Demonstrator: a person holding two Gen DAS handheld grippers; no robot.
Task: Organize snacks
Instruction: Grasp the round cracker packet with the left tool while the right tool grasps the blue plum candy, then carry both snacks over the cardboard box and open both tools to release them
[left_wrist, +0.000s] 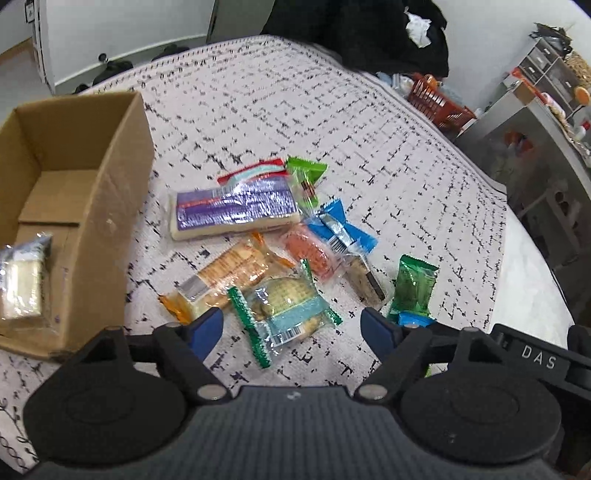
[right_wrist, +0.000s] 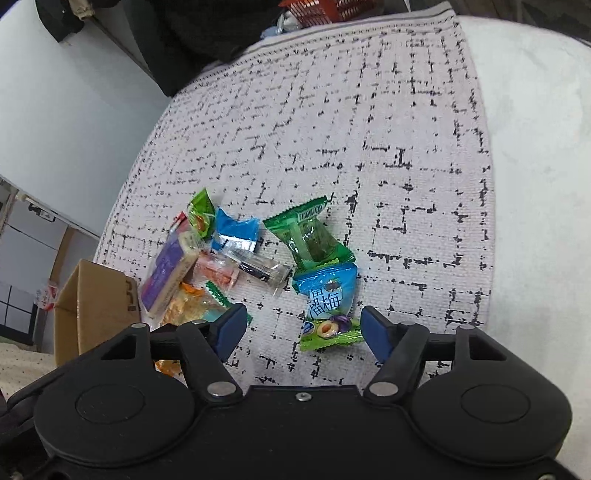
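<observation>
A pile of wrapped snacks lies on the patterned cloth. In the left wrist view my left gripper (left_wrist: 293, 326) is open just above a green-edged cracker pack (left_wrist: 286, 308). Beyond it lie an orange cracker pack (left_wrist: 229, 275), a long purple biscuit pack (left_wrist: 234, 210), a pink snack (left_wrist: 310, 251) and a blue-wrapped bar (left_wrist: 345, 232). A cardboard box (left_wrist: 74, 206) at the left holds one biscuit pack (left_wrist: 22, 284). In the right wrist view my right gripper (right_wrist: 303, 330) is open around a blue-and-green plum candy bag (right_wrist: 328, 312), with a green packet (right_wrist: 308, 240) behind it.
The cloth (left_wrist: 295, 110) covers a round table whose edge falls away at the right (left_wrist: 524, 258). An orange basket (left_wrist: 436, 99) sits at the far edge. Metal shelving (left_wrist: 546, 122) stands beyond the table at the right. The box also shows in the right wrist view (right_wrist: 96, 306).
</observation>
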